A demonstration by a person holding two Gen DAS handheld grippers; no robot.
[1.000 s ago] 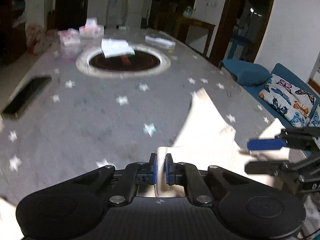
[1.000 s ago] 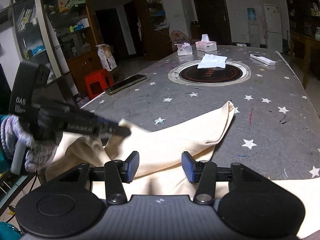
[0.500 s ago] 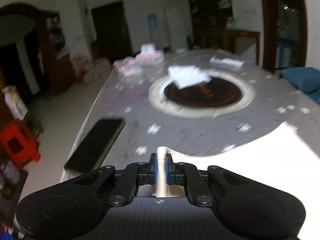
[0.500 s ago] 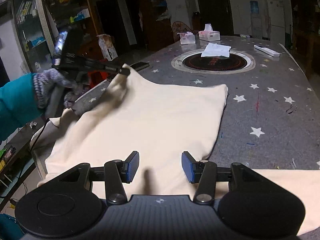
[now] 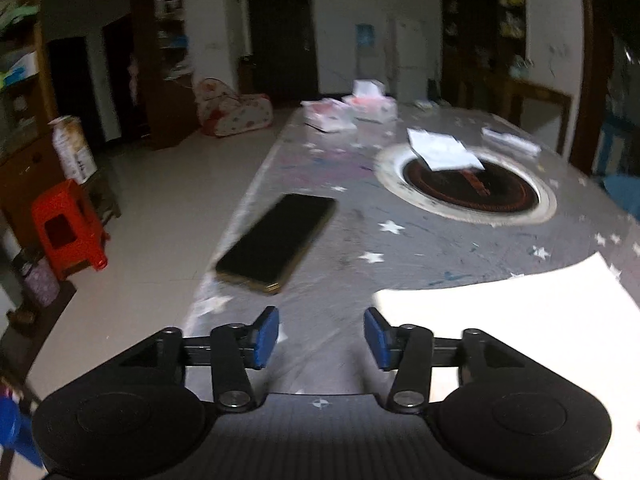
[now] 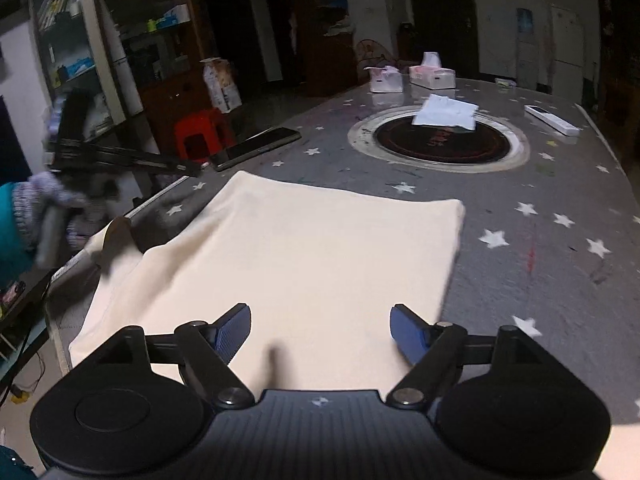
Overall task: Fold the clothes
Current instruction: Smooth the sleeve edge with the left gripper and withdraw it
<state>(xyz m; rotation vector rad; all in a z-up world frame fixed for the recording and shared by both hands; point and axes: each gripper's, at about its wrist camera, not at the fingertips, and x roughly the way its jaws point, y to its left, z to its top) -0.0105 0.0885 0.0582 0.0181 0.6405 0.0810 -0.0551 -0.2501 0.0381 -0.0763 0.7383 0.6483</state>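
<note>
Lying flat, unlabelled cream garment [image 6: 320, 248]

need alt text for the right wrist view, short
A cream cloth lies folded flat on a grey star-print table, with the open right tool just above its near edge. The left tool is at the far left, beside a phone.

Cream garment [image 6: 312, 256] lay flat on the star-patterned table, folded into a rough rectangle with a smooth top face. Far edge was straight. Near-left side was rumpled, a loose flap [image 6: 116, 236] curling up at the table's edge.
</note>
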